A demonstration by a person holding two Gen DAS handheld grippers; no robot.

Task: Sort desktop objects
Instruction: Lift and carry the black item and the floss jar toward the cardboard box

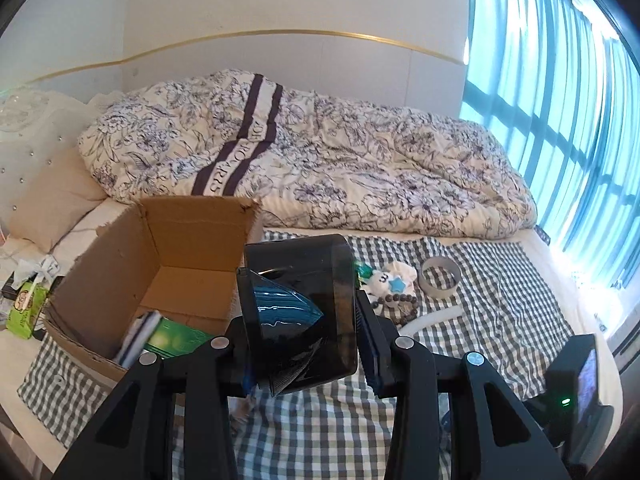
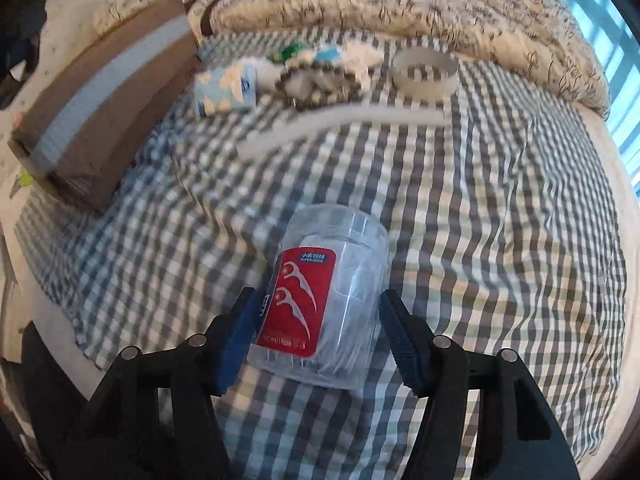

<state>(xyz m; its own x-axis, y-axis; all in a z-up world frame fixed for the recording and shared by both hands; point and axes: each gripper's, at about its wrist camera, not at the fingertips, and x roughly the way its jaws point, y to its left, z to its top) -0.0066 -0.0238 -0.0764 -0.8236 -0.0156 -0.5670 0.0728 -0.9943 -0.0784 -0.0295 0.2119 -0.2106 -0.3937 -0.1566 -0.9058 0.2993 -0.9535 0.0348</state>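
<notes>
The left hand-held gripper (image 1: 304, 320) holds a dark see-through plastic case (image 1: 304, 308) up beside the open cardboard box (image 1: 160, 256). The right hand-held gripper (image 2: 316, 320) sits half open around the floss pick jar (image 2: 324, 300), which lies on the checked cloth (image 2: 500, 240), far from the box.

Daylight poured in through the teal curtain (image 1: 560, 100) at three o'clock, glaring white along the bed edge (image 1: 576, 280) beneath it. Both fisheye views bowed strongly, with dark corners. The right wrist view was smeared by motion blur toward twelve o'clock, softening the cardboard box (image 2: 104, 108).
</notes>
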